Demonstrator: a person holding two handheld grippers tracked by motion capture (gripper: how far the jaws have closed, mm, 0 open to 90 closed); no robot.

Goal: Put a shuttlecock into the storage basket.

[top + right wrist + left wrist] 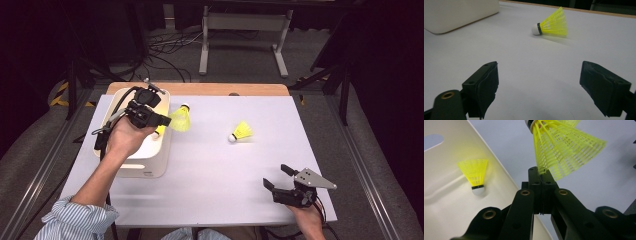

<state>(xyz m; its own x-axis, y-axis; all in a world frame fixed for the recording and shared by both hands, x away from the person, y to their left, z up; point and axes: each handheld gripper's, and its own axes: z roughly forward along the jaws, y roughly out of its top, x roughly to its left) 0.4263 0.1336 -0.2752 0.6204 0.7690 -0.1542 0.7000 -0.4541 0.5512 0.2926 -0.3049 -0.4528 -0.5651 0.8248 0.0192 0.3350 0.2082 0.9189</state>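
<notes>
Neon-yellow shuttlecocks (pixel 181 119) with white, black-banded corks lay by a cream bin (pixel 159 161) on a seemingly pale-lilac table (pixel 210 170); the sleeve (pixel 75 220) was blue-striped.

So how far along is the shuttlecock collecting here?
Done: one yellow plastic shuttlecock lies in the cream plastic bin. In hand: the left claw grips a second shuttlecock beside the bin. Left: a third lies on the white table; the right claw is open.
</notes>
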